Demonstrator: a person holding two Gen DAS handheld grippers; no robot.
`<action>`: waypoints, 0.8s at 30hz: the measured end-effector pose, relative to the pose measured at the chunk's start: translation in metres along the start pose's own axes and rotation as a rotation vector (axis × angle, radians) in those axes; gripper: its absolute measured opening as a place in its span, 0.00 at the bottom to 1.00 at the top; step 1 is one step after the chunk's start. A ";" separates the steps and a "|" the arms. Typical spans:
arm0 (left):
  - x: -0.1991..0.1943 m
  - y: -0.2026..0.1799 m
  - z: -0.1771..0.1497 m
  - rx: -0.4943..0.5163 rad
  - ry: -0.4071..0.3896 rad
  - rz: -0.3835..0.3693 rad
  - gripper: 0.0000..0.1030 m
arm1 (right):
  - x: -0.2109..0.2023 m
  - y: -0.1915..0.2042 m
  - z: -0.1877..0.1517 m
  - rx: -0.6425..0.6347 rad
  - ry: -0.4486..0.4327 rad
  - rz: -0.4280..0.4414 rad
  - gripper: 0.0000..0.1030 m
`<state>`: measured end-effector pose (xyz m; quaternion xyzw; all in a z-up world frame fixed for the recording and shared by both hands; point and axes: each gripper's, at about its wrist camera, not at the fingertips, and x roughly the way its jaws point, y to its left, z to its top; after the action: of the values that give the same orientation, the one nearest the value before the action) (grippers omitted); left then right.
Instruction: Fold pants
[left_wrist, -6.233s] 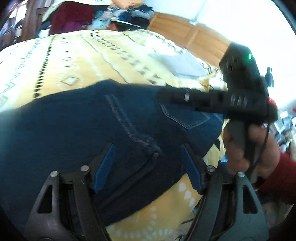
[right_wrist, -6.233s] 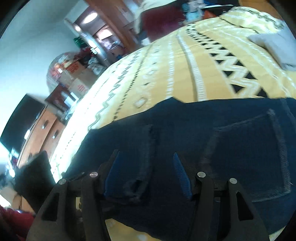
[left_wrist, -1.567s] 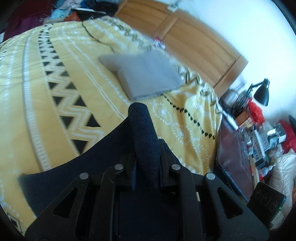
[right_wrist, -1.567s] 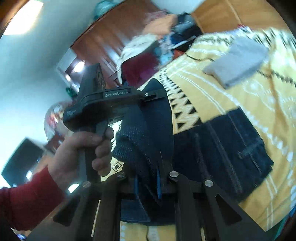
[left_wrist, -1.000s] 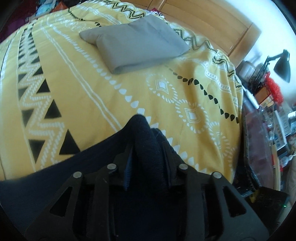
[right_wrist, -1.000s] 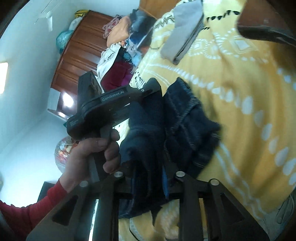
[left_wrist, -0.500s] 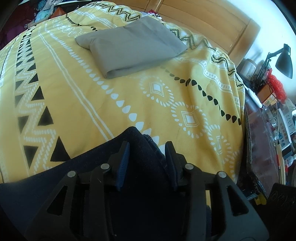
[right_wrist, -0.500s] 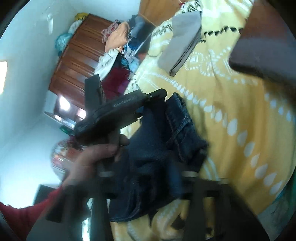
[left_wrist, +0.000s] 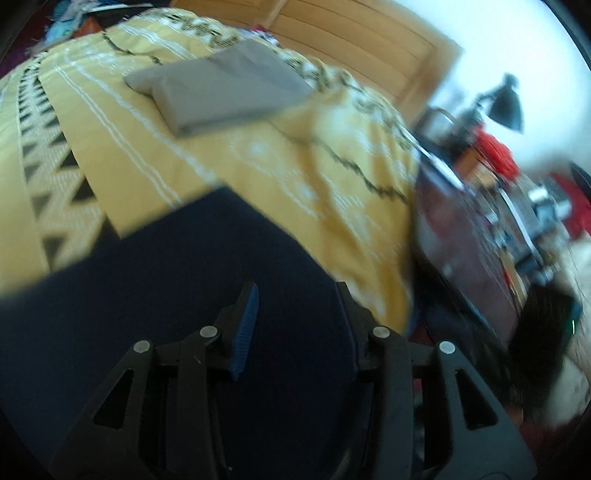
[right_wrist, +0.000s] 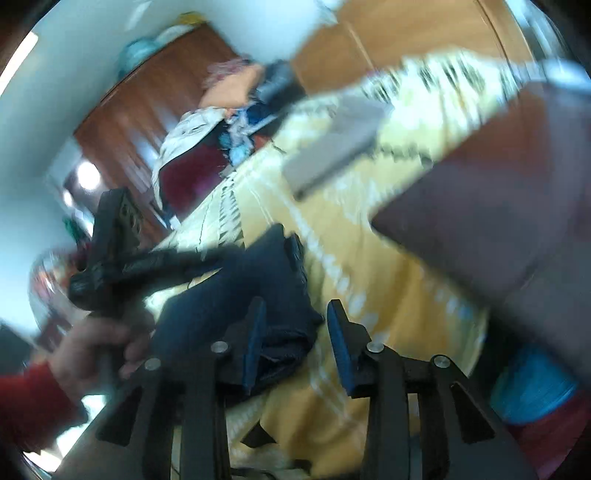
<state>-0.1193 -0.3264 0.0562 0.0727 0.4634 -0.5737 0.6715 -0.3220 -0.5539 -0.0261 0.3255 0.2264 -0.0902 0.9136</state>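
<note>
Dark blue denim pants (left_wrist: 207, 280) lie folded on a bed's yellow patterned bedspread (left_wrist: 280, 173), near a folded grey cloth (left_wrist: 221, 85). The left gripper (left_wrist: 297, 317) and right gripper (right_wrist: 295, 332) hover with fingers spread, holding nothing.

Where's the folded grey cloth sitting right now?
In the left wrist view the folded grey cloth lies flat on the yellow patterned bedspread, up near the wooden headboard, well beyond the dark blue pants and apart from them.
</note>
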 end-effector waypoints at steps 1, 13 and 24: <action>0.002 -0.005 -0.010 0.011 0.026 -0.027 0.40 | 0.000 0.004 0.002 -0.033 0.009 -0.003 0.39; -0.018 -0.007 -0.075 -0.113 0.116 -0.179 0.45 | 0.040 -0.008 -0.042 -0.242 0.335 -0.020 0.37; -0.083 0.069 -0.082 -0.303 -0.184 0.114 0.49 | 0.047 0.029 0.028 -0.316 0.177 0.027 0.50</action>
<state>-0.0981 -0.1935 0.0386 -0.0560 0.4763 -0.4627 0.7456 -0.2613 -0.5504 -0.0130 0.1874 0.3131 -0.0121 0.9310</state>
